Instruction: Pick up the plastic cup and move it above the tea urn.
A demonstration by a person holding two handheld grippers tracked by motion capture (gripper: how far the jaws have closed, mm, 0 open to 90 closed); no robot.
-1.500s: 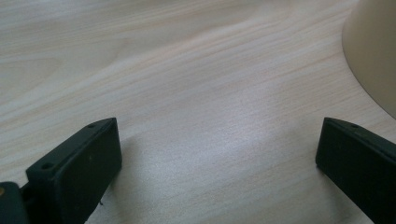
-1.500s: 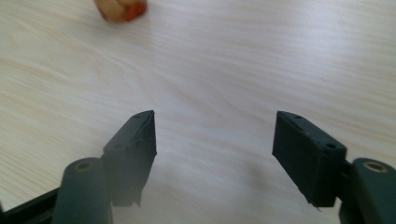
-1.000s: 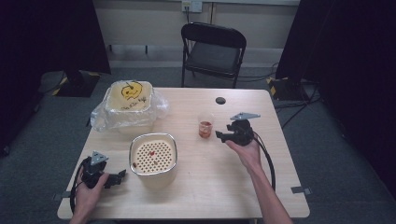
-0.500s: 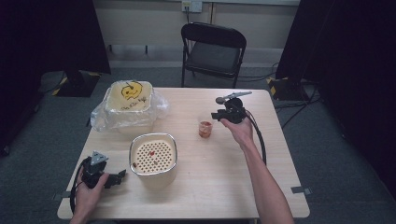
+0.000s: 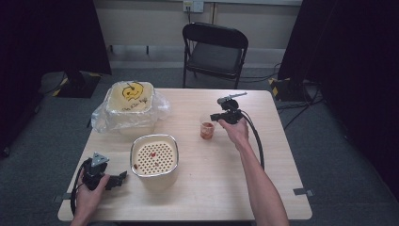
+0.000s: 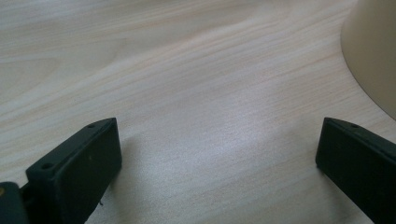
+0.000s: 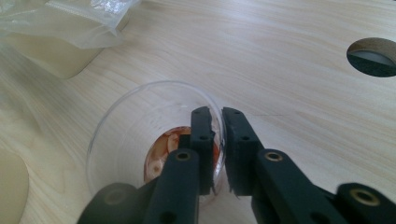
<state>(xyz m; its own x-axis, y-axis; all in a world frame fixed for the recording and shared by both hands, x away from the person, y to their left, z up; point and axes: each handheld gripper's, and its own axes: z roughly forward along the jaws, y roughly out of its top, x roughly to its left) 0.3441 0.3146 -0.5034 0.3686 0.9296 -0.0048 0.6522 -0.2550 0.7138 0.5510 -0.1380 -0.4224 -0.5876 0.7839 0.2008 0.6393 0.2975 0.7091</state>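
A small clear plastic cup (image 5: 207,130) with red-orange pieces in the bottom stands on the wooden table (image 5: 282,155) right of centre. My right gripper (image 5: 215,117) comes at it from the far right. In the right gripper view it (image 7: 219,127) is shut on the cup (image 7: 122,135), pinching the rim with one jaw inside and one outside. My left gripper (image 5: 120,179) rests on the table at the front left, jaws wide open (image 6: 217,144) with bare wood between them. It lies just left of a cream tub (image 5: 154,157) with a perforated top.
A cream container with a smiley face, wrapped in a clear bag (image 5: 129,103), sits at the back left. A round cable hole (image 7: 373,57) lies beyond the cup. A black folding chair (image 5: 215,47) stands behind the table. The tub's side (image 6: 373,51) curves close to my left gripper.
My right gripper moved from the cup's right side toward the far edge and a little left, and now pinches the rim. The cup and my left gripper stayed put.
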